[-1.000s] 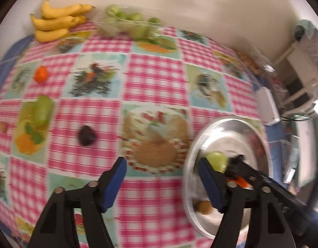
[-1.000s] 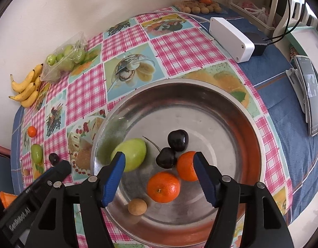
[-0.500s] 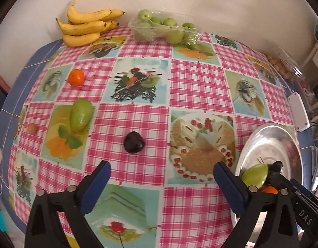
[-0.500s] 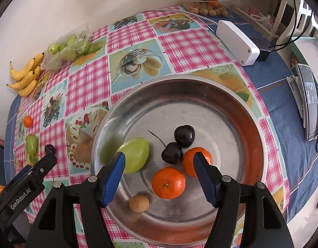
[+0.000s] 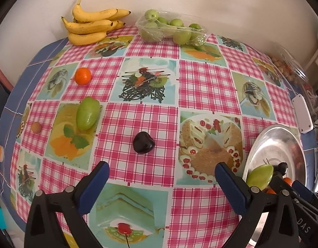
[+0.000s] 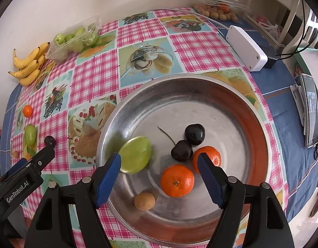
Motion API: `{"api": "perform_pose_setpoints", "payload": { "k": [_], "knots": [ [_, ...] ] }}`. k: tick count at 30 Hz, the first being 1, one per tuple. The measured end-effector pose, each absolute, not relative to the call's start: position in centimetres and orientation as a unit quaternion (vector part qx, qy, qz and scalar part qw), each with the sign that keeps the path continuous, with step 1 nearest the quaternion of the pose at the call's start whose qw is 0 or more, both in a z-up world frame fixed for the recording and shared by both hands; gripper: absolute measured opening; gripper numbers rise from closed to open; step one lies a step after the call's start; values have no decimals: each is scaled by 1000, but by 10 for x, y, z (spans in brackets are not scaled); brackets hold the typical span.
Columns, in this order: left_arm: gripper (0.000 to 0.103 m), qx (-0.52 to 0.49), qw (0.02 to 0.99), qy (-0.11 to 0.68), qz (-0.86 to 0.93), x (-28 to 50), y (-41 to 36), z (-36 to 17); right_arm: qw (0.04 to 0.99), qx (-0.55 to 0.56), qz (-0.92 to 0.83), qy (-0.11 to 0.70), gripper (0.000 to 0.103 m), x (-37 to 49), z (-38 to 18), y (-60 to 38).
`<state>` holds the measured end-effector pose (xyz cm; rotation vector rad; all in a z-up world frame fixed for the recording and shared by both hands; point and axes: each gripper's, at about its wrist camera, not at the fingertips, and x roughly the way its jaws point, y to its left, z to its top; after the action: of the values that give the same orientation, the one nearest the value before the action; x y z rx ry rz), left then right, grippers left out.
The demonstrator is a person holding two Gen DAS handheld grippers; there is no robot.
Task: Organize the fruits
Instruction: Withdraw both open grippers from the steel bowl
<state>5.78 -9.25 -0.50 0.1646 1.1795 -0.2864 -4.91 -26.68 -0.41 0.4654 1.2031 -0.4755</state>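
My left gripper is open and empty, low over the checked tablecloth, with a dark cherry just ahead between its fingers' line. Beyond lie a green fruit, a tangerine and a small brown fruit. My right gripper is open and empty above the steel bowl. The bowl holds a green fruit, two dark cherries, two tangerines and a small brown fruit. The bowl also shows in the left wrist view.
Bananas and a bag of green fruits lie at the far edge by the wall. A white box with cables, a packet of small fruits and a phone lie beyond and right of the bowl.
My left gripper has swung left away from the bowl and now faces the cherry on the cloth. My right gripper has stayed over the bowl, drawing slightly back.
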Motion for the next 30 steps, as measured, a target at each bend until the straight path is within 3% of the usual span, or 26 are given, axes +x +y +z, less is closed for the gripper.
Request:
{"api": "perform_pose_setpoints", "payload": {
  "k": [3, 8, 30],
  "knots": [
    [103, 82, 821, 551, -125, 58, -91, -6, 775, 204, -222, 555, 95, -48, -3, -266],
    [103, 80, 820, 555, -117, 60, -87, -9, 771, 193, -223, 565, 102, -47, -7, -265],
    [103, 102, 817, 551, -141, 57, -86, -4, 775, 189, -221, 561, 103, -48, -5, -260]
  ]
}}
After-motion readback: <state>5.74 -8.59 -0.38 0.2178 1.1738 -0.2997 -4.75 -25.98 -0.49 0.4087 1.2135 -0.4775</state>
